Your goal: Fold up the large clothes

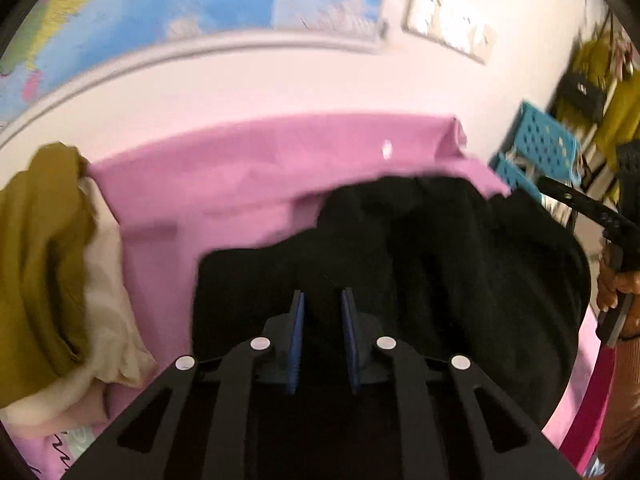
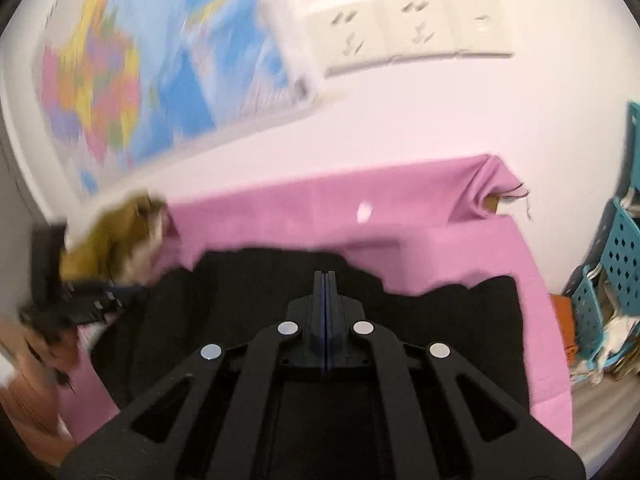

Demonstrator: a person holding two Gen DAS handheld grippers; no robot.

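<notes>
1. The left gripper (image 1: 322,308) hangs over a black garment (image 1: 440,260), its blue-padded fingers (image 1: 297,344) a narrow gap apart with nothing visibly clamped between them.
2. The right gripper (image 2: 325,292) has its fingers (image 2: 320,320) pressed flat together, empty, tips over the same black garment (image 2: 240,300).
3. The black garment lies spread on a desk covered by a pink cloth (image 2: 400,216), directly below and ahead of both sets of fingers.
4. Left of the left fingers sits a heap of clothes, olive (image 1: 36,260) on top and cream (image 1: 108,312) beneath, on the pink cloth.
5. Beyond the fingers, a map (image 2: 160,60) and a row of wall sockets (image 2: 412,36) hang on the wall; motion blur softens the map.
6. Right of the fingers stand turquoise baskets (image 2: 624,248), off the desk.
7. The person's hand (image 1: 616,292) shows at the far right of the left view, apparently holding the other gripper.
</notes>
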